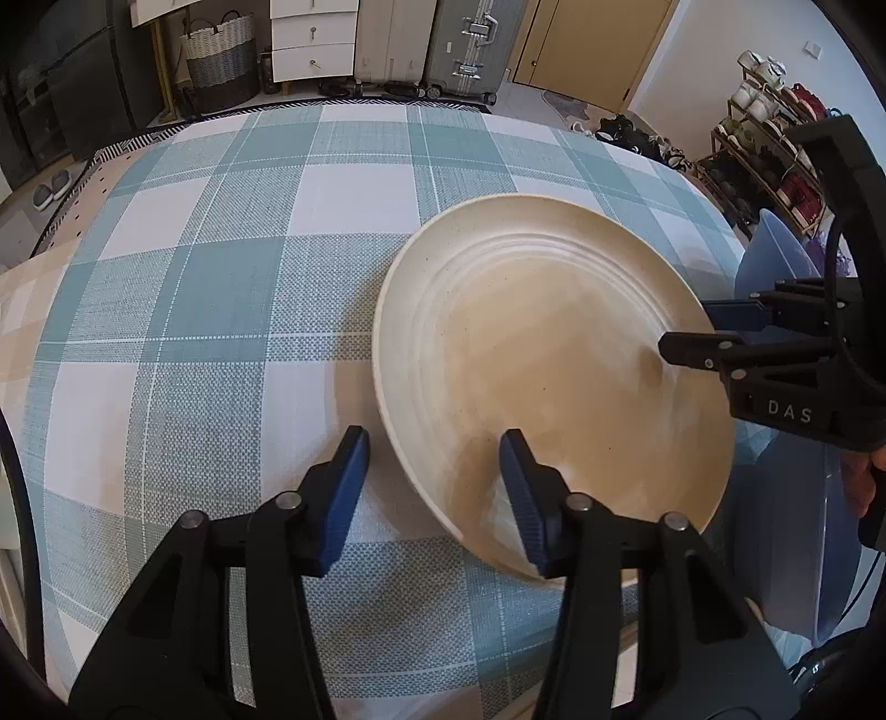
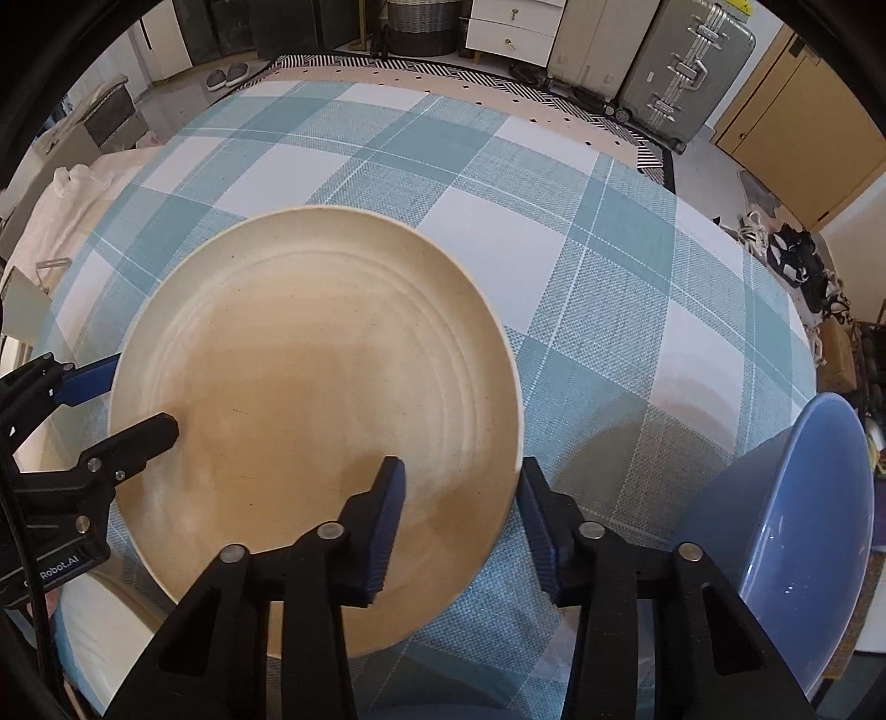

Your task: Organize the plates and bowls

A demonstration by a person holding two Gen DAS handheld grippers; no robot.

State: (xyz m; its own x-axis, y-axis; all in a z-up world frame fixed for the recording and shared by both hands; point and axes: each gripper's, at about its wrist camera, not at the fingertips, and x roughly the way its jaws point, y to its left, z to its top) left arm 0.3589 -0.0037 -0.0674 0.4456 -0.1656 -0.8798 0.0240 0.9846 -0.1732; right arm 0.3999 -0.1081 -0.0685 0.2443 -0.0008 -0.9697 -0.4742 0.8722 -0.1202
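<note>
From the left wrist camera, the checked blue-and-white tablecloth (image 1: 221,310) runs bare from 9 to 12 o'clock, up to its far edge where a woven basket (image 1: 220,61) and a grey suitcase (image 1: 470,47) stand on the floor beyond. The cream plate (image 1: 531,354) fills the 2 to 4 o'clock part, tilted, with its near rim between the fingers of the left gripper (image 1: 434,476). These fingers stand wide apart, one blue pad out over the cloth and the other over the plate's inner face, so they straddle the rim; I cannot tell whether either touches it. At 3 o'clock the right gripper (image 1: 689,332) straddles the opposite rim, one finger above the plate and one below. The plate is matte, speckled, round, with raised rings near its rim. A blue bowl (image 1: 775,260) shows behind the right gripper.

From the right wrist camera, open cloth (image 2: 609,232) spreads from 12 to 3 o'clock. The plate (image 2: 310,387) lies at 9 o'clock and centre, with its right rim between the wide-set fingers of the right gripper (image 2: 462,482). The left gripper (image 2: 133,399) reaches in at 9 o'clock, one finger over the rim, one under. The smooth, glossy bowl (image 2: 797,526) sits at 4 o'clock, by the table's edge, just beside the right finger.
</note>
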